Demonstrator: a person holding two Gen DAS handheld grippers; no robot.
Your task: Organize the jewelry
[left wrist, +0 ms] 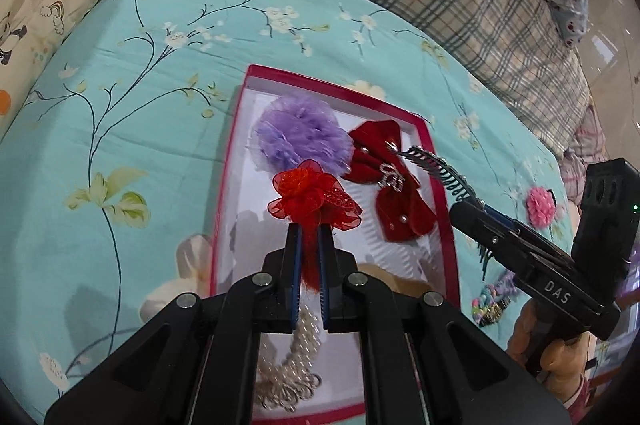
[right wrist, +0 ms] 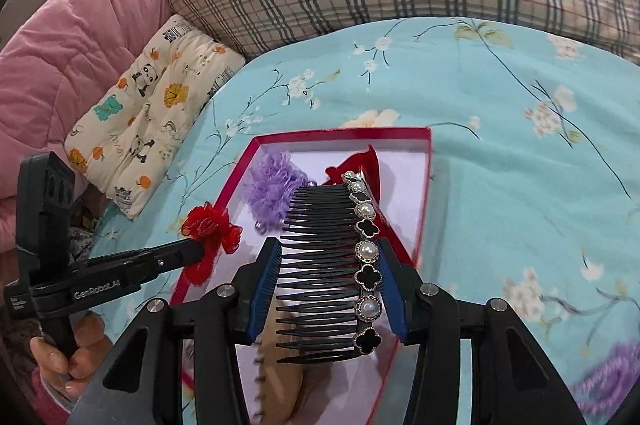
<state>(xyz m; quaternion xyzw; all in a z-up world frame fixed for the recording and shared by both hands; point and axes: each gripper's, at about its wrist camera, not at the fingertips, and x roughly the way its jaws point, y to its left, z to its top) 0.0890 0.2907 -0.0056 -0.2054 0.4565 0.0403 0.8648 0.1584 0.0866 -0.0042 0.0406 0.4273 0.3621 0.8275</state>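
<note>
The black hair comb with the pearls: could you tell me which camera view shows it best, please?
The right wrist view: the comb fills the centre between the right gripper fingers. The left wrist view shows it small, edge-on.

From my left gripper [left wrist: 309, 237], the flower clip [left wrist: 314, 203] sits at its tips, over the box [left wrist: 440, 161] on the bedspread [left wrist: 120, 105]. Ahead in the box lies the pompom [left wrist: 300, 135], with the bow [left wrist: 386, 181] to its right and the beaded piece [left wrist: 288, 365] below the fingers. My right gripper [right wrist: 328, 265] carries the comb [right wrist: 320, 265] across its 2 fingers, above the box's near right side.
</note>
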